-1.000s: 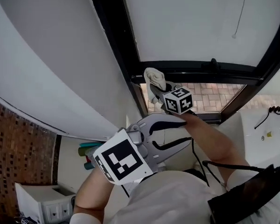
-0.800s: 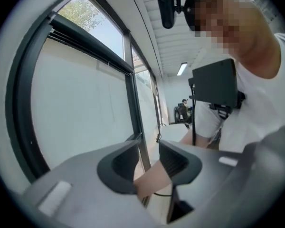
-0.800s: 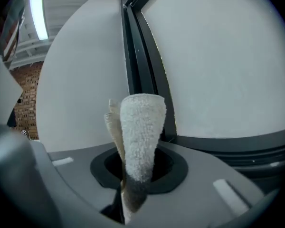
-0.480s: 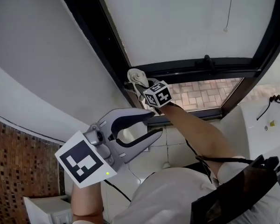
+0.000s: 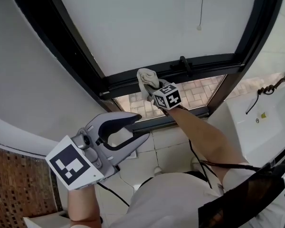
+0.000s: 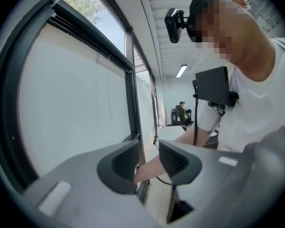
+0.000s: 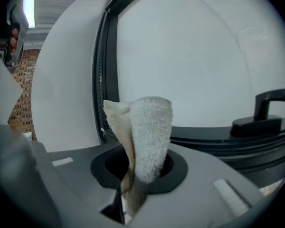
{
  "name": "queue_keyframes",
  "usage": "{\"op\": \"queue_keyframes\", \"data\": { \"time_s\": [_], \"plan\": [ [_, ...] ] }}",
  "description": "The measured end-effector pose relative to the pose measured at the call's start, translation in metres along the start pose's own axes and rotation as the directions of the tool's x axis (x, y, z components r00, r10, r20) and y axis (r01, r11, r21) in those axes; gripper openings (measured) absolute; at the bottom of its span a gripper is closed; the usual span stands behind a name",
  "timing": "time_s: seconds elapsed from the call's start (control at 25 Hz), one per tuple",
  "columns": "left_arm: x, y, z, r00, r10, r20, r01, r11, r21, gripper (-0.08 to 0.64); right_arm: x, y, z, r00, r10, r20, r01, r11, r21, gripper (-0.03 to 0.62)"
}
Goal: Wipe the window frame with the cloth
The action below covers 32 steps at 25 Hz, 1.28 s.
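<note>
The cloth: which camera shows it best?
The right gripper view: the cloth fills the middle, clamped in the right gripper, its nap plain. The head view shows it small, up by the window frame. The left gripper view does not show it.

The cloth point(image 5: 146, 77), a pale beige terry rag, stands bunched and upright, its lower end pinched in the right gripper point(image 7: 140, 167). Its top sits at the horizontal bar of the black window frame point(image 5: 213, 66), left of the handle; whether they touch is unclear.
</note>
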<state>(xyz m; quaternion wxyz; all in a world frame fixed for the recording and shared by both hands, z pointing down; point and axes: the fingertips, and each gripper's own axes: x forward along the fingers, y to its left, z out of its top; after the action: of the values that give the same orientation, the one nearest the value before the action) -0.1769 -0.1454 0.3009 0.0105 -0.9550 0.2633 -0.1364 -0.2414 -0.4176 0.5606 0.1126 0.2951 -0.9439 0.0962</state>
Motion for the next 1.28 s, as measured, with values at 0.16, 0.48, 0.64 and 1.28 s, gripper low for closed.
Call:
{"op": "queue_keyframes", "data": {
  "time_s": [0.16,0.48,0.64,1.28],
  "plan": [
    [0.029,-0.005,0.005,1.000,-0.030,0.001,0.030,1.000,0.004,0.152,-0.028,-0.033,-0.003,0.999,-0.035,0.006,0.035,0.999,0.002,0.072],
    [0.088,-0.028,0.017,0.997,-0.083,-0.004,0.083,0.997,0.004,0.152,-0.070,-0.091,-0.019,0.997,-0.083,-0.007,0.083,0.996,-0.013,0.072],
    [0.107,-0.034,0.023,0.996,-0.085,-0.020,0.085,0.996,0.004,0.152,-0.086,-0.115,-0.025,0.995,-0.100,-0.009,0.100,0.995,-0.030,0.072],
    [0.163,-0.048,0.041,0.996,-0.085,-0.029,0.086,0.996,0.026,0.152,-0.165,-0.225,-0.043,0.979,-0.203,-0.028,0.202,0.978,-0.047,0.072]
  ]
}}
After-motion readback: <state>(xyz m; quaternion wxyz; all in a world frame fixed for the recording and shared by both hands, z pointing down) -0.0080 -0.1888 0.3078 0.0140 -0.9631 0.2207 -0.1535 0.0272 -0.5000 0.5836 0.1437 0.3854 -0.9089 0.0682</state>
